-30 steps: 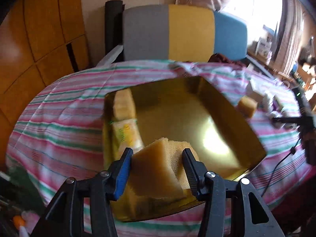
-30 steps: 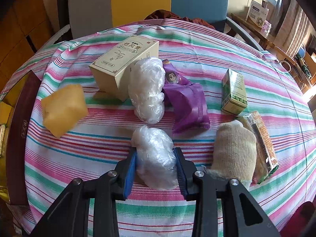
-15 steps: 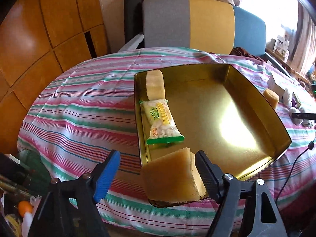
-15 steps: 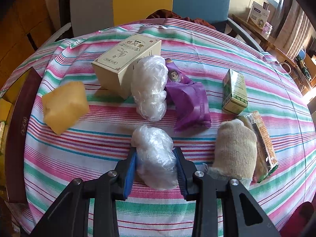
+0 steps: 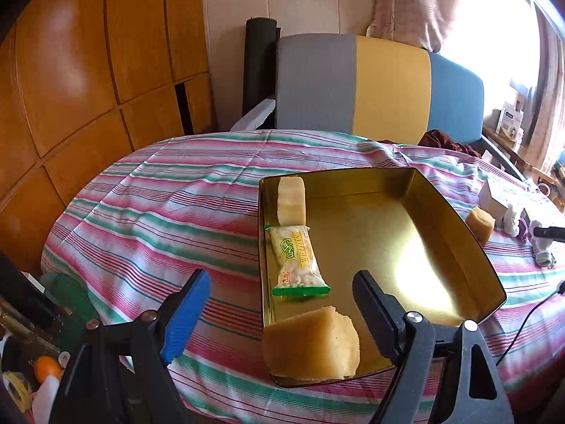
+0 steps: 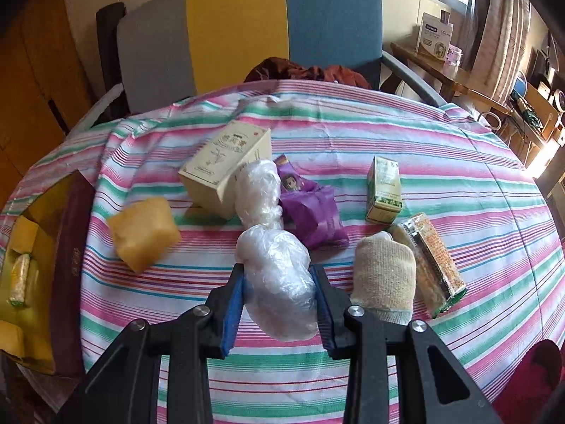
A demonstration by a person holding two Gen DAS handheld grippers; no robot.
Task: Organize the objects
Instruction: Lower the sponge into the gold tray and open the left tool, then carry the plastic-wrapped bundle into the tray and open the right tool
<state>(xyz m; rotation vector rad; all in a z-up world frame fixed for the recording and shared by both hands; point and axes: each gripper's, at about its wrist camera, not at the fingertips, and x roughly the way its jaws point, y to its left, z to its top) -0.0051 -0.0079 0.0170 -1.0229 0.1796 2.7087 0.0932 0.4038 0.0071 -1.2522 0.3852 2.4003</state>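
Between right gripper [image 6: 279, 296] fingers — plastic bundle [image 6: 277, 282], clamped.

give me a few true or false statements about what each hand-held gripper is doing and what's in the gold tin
1. The left hand-held gripper grips a sponge. False: it is open, and the sponge block sits in the gold tin.
2. The right hand-held gripper is shut on a clear plastic bundle. True.
3. A green-edged snack packet lies in the tin. True.
4. The purple packet is inside the tin. False: it lies on the striped tablecloth.
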